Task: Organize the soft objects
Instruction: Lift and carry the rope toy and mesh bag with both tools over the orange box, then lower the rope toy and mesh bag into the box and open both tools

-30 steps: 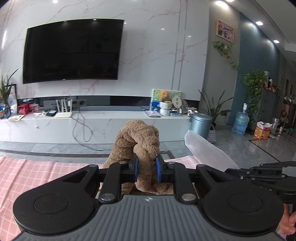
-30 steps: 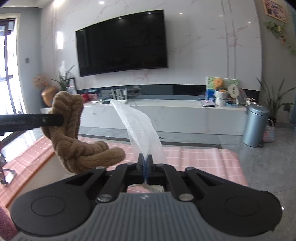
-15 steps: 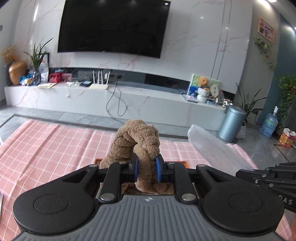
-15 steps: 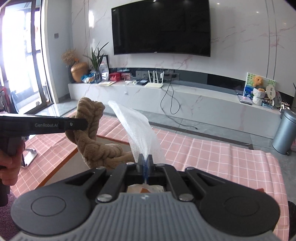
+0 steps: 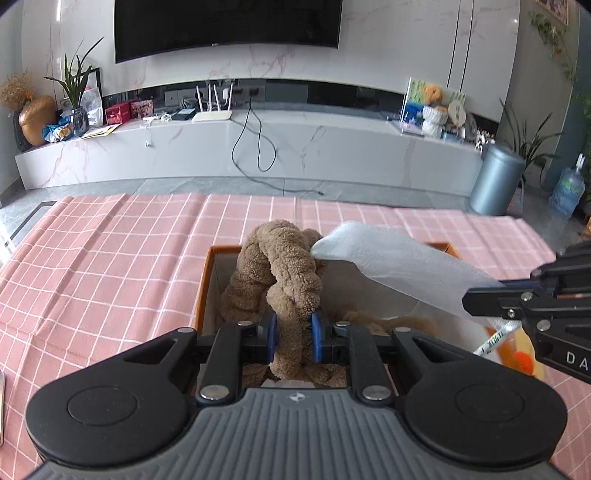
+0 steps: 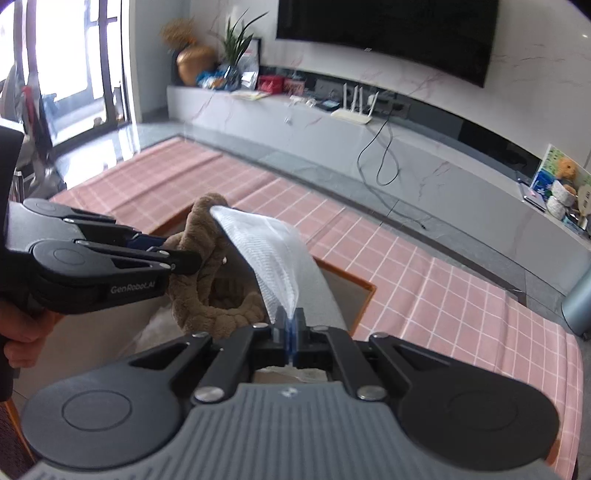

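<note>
Squeezing the fuzzy brown rope toy [image 5: 291,273], the left tool [image 5: 293,334] hangs it over the box [image 5: 207,280]. It looks light, floppy. The right tool [image 6: 291,334] pinches thin white mesh [image 6: 269,254] at 3 o'clock.

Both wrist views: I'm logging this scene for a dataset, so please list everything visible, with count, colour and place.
braided plush rope: 1, brown, over the box, pinched in the left claw
bubble wrap sheet: 1, translucent white, over the box, pinched in the right claw
box: 1, orange rim with pale inside, on the cloth
checked cloth: 1, pink and white, under the box
TV: 1, black, on the marble wall
TV console: 1, white marble, below the TV
router: 1, white, on the console
bin: 1, grey-blue, right of the console
vase: 1, gold, left end of the console
left claw: 1, black with blue pads
right claw: 1, black with blue pads
</note>
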